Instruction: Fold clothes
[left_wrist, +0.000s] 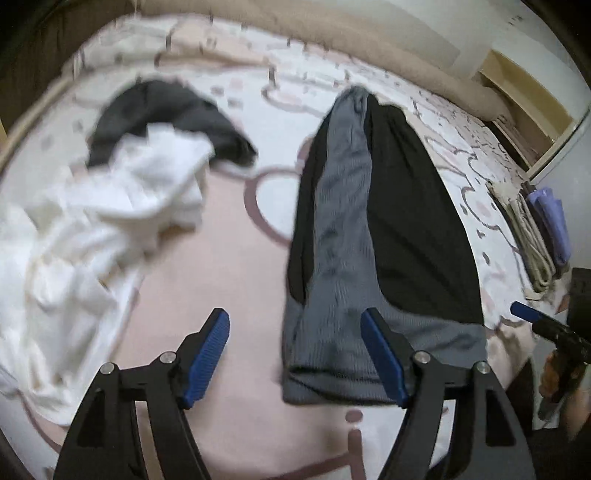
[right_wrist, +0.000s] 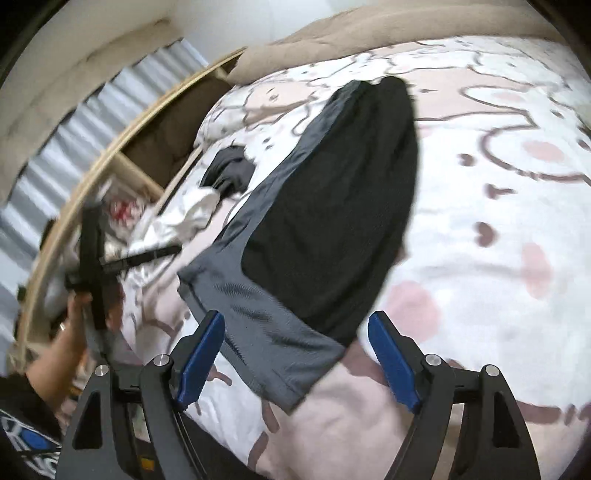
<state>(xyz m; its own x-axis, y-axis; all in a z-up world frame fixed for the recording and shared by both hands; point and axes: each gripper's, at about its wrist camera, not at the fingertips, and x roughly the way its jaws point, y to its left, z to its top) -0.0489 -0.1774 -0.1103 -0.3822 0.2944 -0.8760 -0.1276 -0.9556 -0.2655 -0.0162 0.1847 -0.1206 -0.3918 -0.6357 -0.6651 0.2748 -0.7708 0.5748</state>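
Note:
A black and grey garment (left_wrist: 369, 229) lies folded lengthwise on the pink and white bedspread (left_wrist: 229, 280); it also shows in the right wrist view (right_wrist: 325, 221). My left gripper (left_wrist: 295, 354) is open and empty, hovering over its near grey hem. My right gripper (right_wrist: 295, 358) is open and empty above the same hem; its blue tip shows in the left wrist view (left_wrist: 524, 312). The left gripper shows blurred in the right wrist view (right_wrist: 96, 266).
A crumpled white garment (left_wrist: 103, 229) and a dark grey garment (left_wrist: 173, 114) lie at the left of the bed. Folded items (left_wrist: 535, 236) are stacked at the right edge. A tan headboard cushion (left_wrist: 332, 29) and a wooden frame (right_wrist: 122, 147) border the bed.

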